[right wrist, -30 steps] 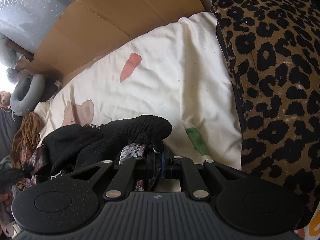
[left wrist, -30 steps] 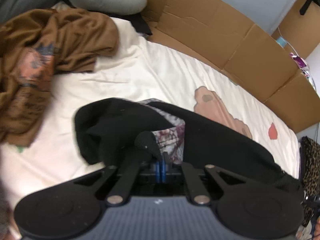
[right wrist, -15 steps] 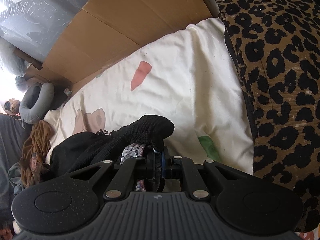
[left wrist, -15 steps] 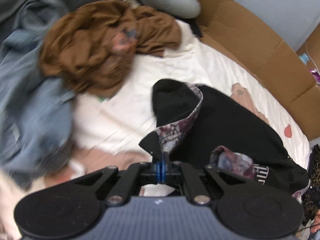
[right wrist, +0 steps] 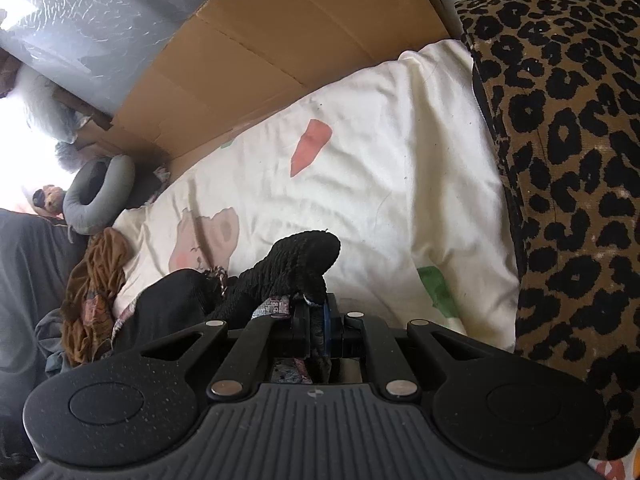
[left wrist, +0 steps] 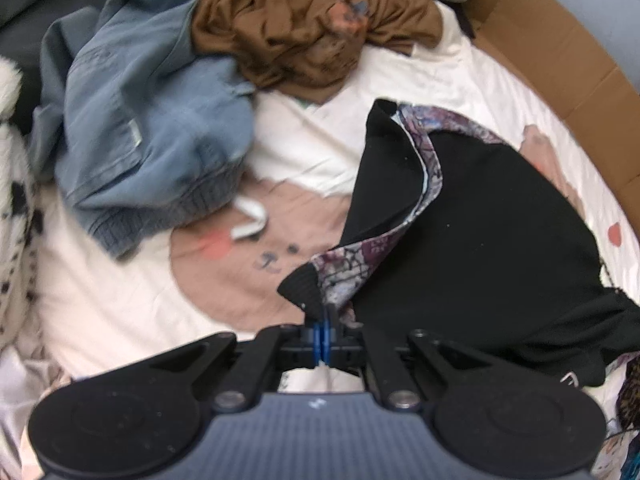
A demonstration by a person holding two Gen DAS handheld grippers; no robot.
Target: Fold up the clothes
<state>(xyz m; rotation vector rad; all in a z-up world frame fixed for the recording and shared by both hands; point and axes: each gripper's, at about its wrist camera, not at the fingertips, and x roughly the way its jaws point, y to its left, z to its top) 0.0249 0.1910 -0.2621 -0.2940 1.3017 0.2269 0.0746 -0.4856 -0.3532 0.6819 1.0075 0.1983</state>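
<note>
Two hand-held grippers, left [left wrist: 324,326] and right [right wrist: 318,320], each clamped on a ribbed end of the black garment [left wrist: 480,240], hold it stretched lengthwise between them across the bed [left wrist: 120,300], its body ahead-right of the left.

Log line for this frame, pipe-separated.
phase: spreading | left gripper: shut on black garment ribbed corner | right gripper: shut on black garment other ribbed end | denim jacket, brown shirt: unfolded

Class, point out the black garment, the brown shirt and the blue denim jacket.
black garment [left wrist: 492,240], left wrist view, on its flat middle.
brown shirt [left wrist: 296,28], left wrist view, on its crumpled centre.
blue denim jacket [left wrist: 144,120], left wrist view, on its main panel.
</note>
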